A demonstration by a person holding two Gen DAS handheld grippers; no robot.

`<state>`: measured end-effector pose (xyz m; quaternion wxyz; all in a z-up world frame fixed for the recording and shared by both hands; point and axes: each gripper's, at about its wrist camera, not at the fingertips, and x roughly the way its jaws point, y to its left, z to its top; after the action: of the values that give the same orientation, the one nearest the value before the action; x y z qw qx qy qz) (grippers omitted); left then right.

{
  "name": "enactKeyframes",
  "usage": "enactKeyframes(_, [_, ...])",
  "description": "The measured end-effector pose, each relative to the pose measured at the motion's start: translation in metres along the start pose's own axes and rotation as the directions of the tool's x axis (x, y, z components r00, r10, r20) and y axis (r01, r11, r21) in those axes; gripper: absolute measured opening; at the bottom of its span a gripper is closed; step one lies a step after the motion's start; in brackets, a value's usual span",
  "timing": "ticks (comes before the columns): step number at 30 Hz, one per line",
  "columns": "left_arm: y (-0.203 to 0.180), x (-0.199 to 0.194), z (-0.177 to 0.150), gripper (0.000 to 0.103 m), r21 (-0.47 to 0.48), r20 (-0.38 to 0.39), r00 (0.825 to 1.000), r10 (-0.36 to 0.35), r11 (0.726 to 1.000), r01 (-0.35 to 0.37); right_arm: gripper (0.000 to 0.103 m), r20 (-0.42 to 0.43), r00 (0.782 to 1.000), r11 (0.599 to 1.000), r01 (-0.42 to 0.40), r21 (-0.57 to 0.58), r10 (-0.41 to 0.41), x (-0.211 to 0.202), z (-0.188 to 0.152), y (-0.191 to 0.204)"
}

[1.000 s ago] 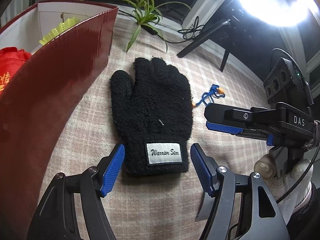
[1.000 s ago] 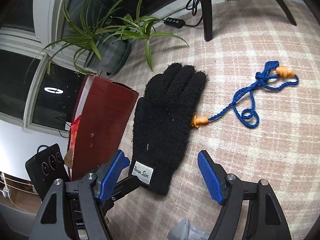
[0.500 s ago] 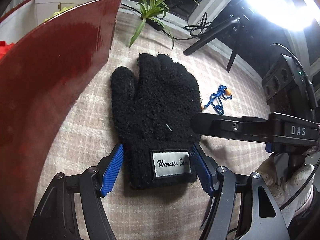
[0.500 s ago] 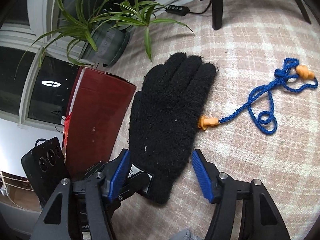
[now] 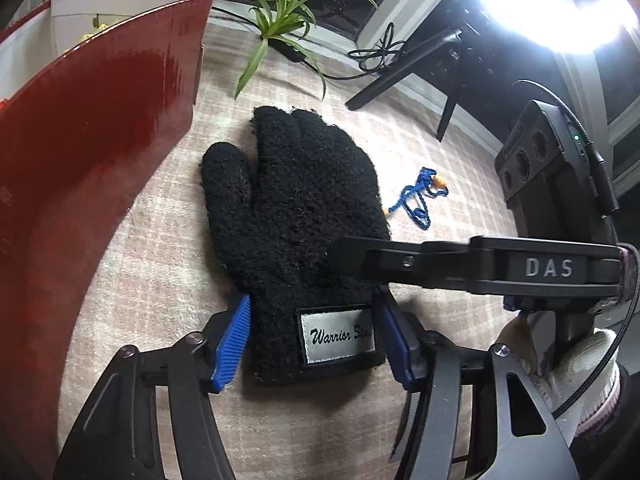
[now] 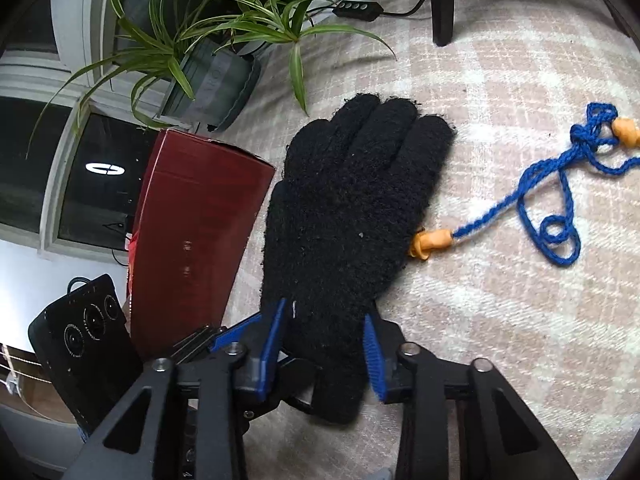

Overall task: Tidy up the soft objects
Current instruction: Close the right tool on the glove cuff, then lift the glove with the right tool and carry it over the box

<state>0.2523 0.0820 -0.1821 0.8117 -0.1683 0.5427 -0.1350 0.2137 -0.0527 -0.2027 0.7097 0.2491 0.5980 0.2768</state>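
Observation:
A black knit glove (image 5: 298,216) with a white "Warrior Star" label lies flat on the checked cloth; it also shows in the right wrist view (image 6: 352,216). My left gripper (image 5: 316,340) has its blue pads against both sides of the glove's cuff. My right gripper (image 6: 324,352) reaches in from the right and has its pads closed in on the glove's wrist part. A blue cord with orange earplugs (image 6: 556,200) lies right of the glove, one plug touching its edge.
A tall dark red box (image 5: 84,152) stands open at the left, close to the glove. A potted spider plant (image 6: 212,68) and a black stand leg (image 6: 442,4) are at the far side, with cables (image 5: 380,56).
Both grippers moved forward onto the glove's cuff and their jaws narrowed from wide open to touching its sides. The right gripper's arm now lies across the glove in the left wrist view.

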Motion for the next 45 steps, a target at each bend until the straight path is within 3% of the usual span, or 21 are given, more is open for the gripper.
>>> enactKeyframes(8, [-0.013,-0.007,-0.005,0.051,0.042,0.011,1.000,-0.023,0.999,0.023,0.021,-0.002,1.000,0.999,-0.012,-0.040,0.012,-0.001,-0.008,0.014])
enactKeyframes(17, [-0.033,-0.030,-0.016,0.051,0.082,0.050,0.997,-0.057,0.995,0.052,0.021,0.019,1.000,0.995,-0.018,-0.093,0.020,-0.017,-0.026,0.040])
enactKeyframes(34, [-0.037,-0.059,-0.062,0.047,0.043,0.036,0.995,-0.097,0.995,0.095,0.023,0.008,0.999,0.994,-0.035,-0.102,0.036,-0.031,-0.089,0.056])
enactKeyframes(45, [-0.040,-0.112,-0.073,0.046,0.059,0.120,0.989,-0.089,0.995,0.082,0.023,0.041,0.996,0.980,-0.066,-0.187,0.075,-0.049,-0.104,0.102])
